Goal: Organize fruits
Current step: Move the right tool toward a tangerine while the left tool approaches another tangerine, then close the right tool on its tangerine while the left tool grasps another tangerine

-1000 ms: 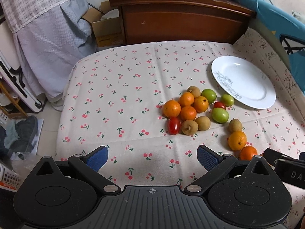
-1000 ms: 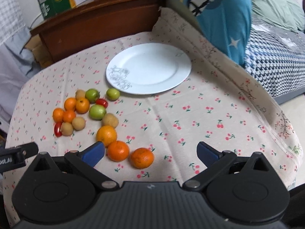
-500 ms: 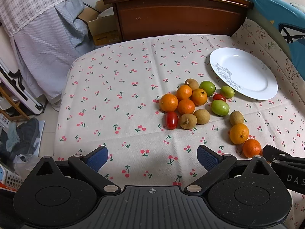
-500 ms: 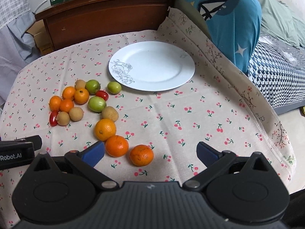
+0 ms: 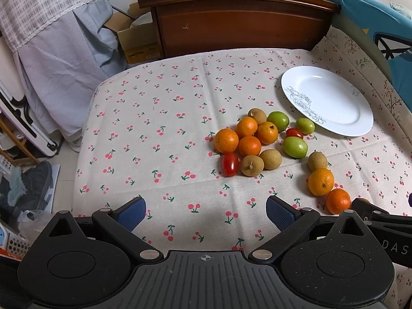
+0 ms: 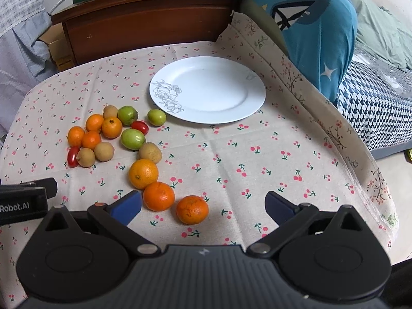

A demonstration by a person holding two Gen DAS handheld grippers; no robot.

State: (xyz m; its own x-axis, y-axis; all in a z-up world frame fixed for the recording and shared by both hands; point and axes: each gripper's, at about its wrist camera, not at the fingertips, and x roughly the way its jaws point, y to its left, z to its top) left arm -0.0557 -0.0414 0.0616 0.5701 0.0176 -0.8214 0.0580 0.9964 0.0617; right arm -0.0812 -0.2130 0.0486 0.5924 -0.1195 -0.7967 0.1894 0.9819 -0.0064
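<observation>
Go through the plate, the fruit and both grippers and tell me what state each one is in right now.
Round white china plate: bare, nothing on it.
Orange mandarins: all loose on the cherry-print tablecloth, none plated.
Green round fruits: on the cloth beside the plate.
Red cherry tomatoes: on the cloth.
Left gripper: jaws open, holding nothing.
Right gripper: jaws open, holding nothing.

A cherry-printed cream tablecloth (image 5: 167,118) is spread beneath, with a dark wooden headboard (image 5: 239,25) at twelve o'clock and a teal star-patterned pillow (image 6: 319,33) at two o'clock.
</observation>
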